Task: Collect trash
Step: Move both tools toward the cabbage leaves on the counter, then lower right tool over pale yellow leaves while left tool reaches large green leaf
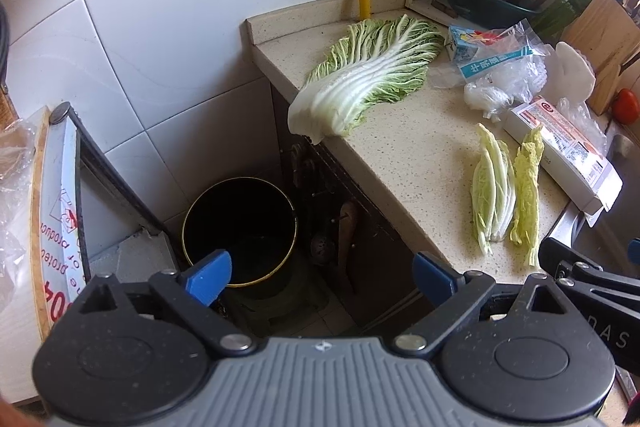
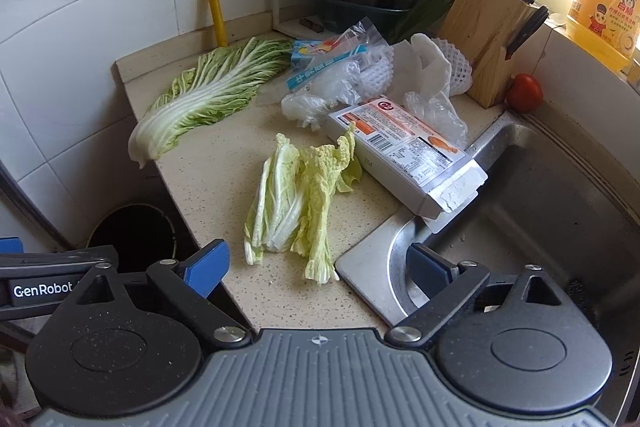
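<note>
**Mei:** Both grippers sit lowest in their frames, jaws wide and holding nothing: the left gripper hangs over the floor gap, the right gripper over the counter edge.

**Tao:** Where's the trash?

**Mei:** All on the counter. Small cabbage leaves at centre, big cabbage leaf upper left, long carton right of centre, plastic wrappers behind it. The black bin stands on the floor, lower left.

**Tao:** So collecting looks barely begun?

**Mei:** I'd judge so. Next, the right gripper should reach forward, close on the small leaves, then carry them left over the bin.
</note>
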